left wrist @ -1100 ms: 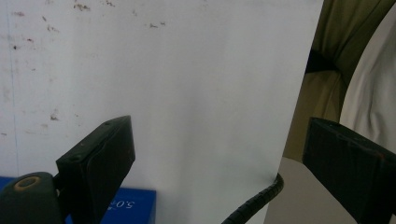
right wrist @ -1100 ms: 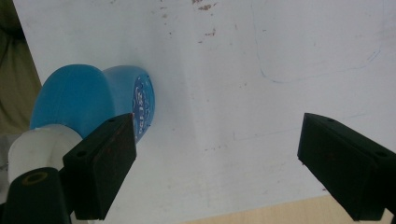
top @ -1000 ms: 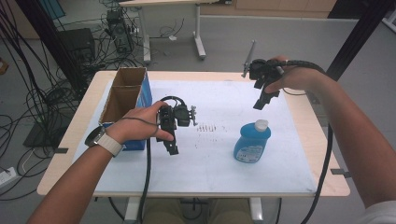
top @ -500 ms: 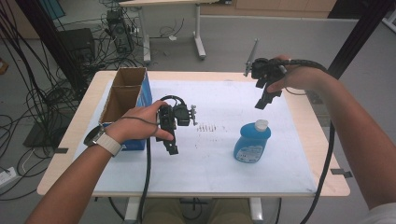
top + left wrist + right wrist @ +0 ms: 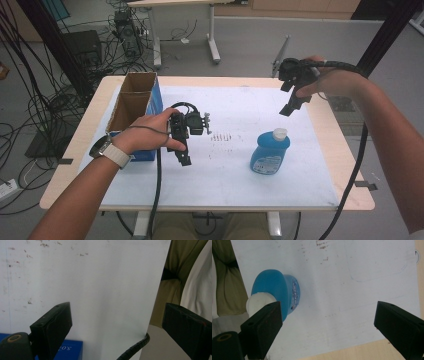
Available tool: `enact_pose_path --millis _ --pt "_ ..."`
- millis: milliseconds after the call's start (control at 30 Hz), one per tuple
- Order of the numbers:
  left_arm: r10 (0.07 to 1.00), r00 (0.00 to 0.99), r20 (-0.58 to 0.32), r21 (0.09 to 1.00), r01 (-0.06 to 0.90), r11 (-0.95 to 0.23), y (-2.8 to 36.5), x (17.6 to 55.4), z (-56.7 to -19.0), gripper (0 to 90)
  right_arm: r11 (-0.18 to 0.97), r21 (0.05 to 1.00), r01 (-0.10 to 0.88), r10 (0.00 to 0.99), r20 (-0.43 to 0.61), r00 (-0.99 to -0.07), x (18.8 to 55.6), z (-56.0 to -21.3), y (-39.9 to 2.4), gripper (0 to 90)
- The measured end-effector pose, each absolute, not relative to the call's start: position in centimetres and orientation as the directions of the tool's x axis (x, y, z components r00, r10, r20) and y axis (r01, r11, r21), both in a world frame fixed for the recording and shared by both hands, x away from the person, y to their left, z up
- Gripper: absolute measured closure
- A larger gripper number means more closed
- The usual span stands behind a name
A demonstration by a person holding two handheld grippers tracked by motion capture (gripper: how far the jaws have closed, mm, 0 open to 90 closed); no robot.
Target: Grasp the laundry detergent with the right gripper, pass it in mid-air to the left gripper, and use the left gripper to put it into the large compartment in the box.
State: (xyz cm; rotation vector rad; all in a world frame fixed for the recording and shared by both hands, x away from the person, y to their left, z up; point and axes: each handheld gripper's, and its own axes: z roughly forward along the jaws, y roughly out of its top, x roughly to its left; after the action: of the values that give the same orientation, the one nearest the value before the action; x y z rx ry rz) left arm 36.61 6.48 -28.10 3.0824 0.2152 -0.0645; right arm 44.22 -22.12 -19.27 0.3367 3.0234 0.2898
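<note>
Since the earlier frames, little is changing: the right hand-held gripper [image 5: 289, 103] is holding high above the bottle [image 5: 269, 151], jaws apart, nothing between them. The left hand-held gripper [image 5: 182, 150], jaws also apart and empty, is hovering beside the box [image 5: 134, 107]. The bottle is standing upright on the white sheet [image 5: 230, 180], right of centre. The approach step appears to be in hand; next, the right one needs lowering around the bottle. Cables are trailing over the floor [image 5: 240, 40] beyond the tabletop [image 5: 70, 175].
</note>
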Motion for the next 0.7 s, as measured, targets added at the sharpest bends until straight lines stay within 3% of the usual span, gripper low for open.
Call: enact_pose_path --millis 700 --pt "0.138 0.990 -0.036 0.061 0.140 -0.988 6.3 36.7 -28.3 9.7 0.945 0.273 0.177 0.191 -0.023 -0.981 41.5 -18.3 -23.4 4.8"
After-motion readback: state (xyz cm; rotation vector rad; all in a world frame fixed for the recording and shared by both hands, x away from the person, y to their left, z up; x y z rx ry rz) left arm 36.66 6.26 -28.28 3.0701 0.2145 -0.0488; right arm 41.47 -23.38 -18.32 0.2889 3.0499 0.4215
